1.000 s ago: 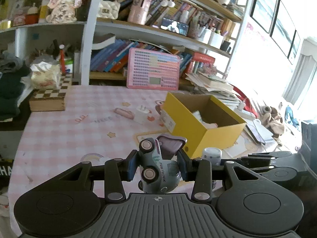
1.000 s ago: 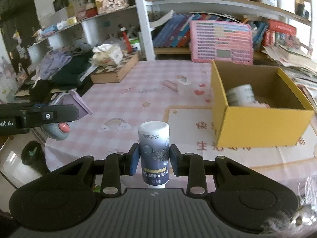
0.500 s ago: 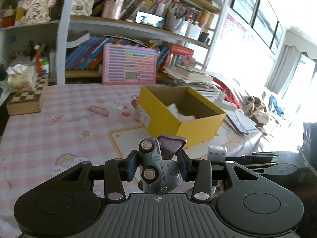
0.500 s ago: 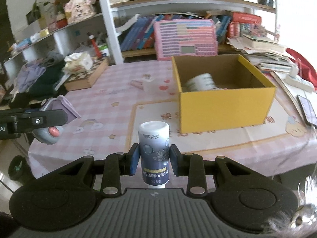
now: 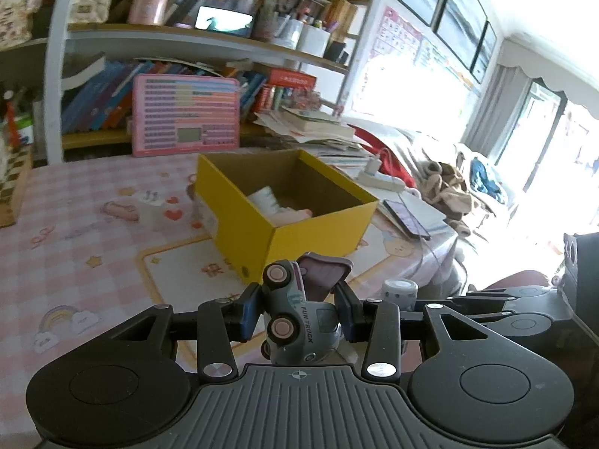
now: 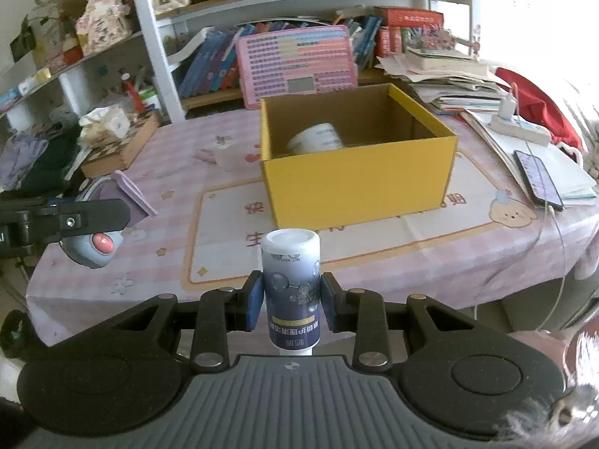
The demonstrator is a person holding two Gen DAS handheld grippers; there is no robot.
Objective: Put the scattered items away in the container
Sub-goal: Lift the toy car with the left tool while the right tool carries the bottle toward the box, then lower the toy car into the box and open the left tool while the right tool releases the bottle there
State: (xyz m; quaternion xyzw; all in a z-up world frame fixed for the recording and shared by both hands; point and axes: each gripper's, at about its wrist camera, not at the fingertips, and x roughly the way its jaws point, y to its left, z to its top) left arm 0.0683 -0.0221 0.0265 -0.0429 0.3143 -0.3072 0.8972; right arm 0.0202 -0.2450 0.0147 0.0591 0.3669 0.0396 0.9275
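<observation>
Crowding table (image 6: 224,172) beyond box (image 6: 359,183): books (image 6: 449,71), phone (image 6: 537,179).

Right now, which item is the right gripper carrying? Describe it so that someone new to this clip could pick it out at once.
Start at the yellow box on the pink checked tablecloth. Nearer the camera than the box, the right gripper is clamped on a small bottle. It is the only upright cylinder there, with a white cap and a dark blue label, unlike the grey toy truck in the left gripper.

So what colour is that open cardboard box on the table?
Yellow outside, plain brown inside; the box shows best in the right wrist view.
</observation>
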